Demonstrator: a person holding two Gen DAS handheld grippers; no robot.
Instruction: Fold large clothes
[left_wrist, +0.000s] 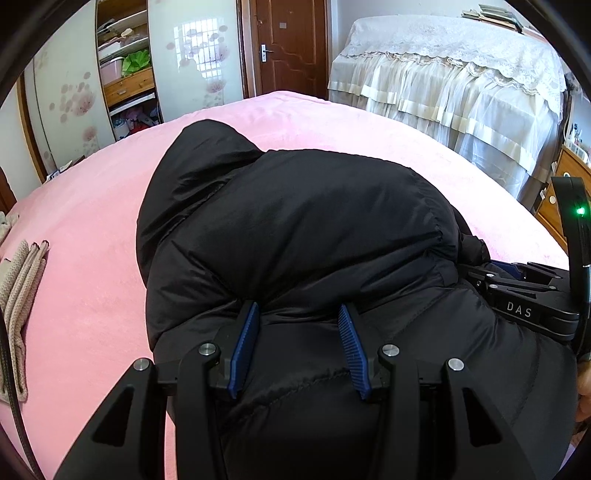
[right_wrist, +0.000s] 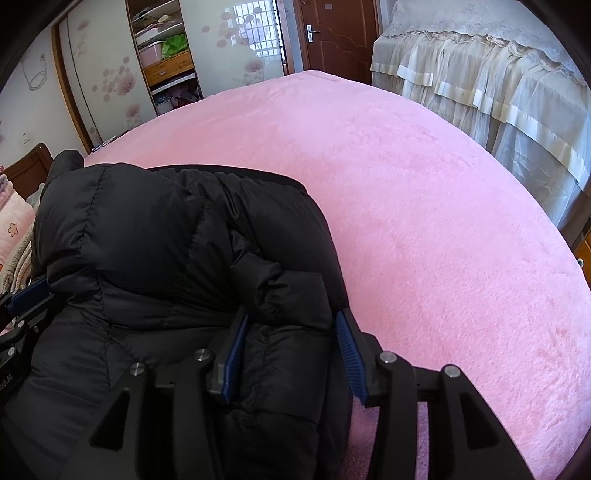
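The left tongs (left_wrist: 299, 314) and right tongs (right_wrist: 291, 321) stood released over the jacket's (left_wrist: 295, 229) near fold, pressing it flat; the jacket lay bundled on the bed (right_wrist: 424, 203), hood toward 11 o'clock.

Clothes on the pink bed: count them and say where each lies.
2. The black puffer jacket lies bundled on the pink bed, under both tools. A beige knit garment lies folded near the bed's left edge. Others may be hidden beyond the frame.
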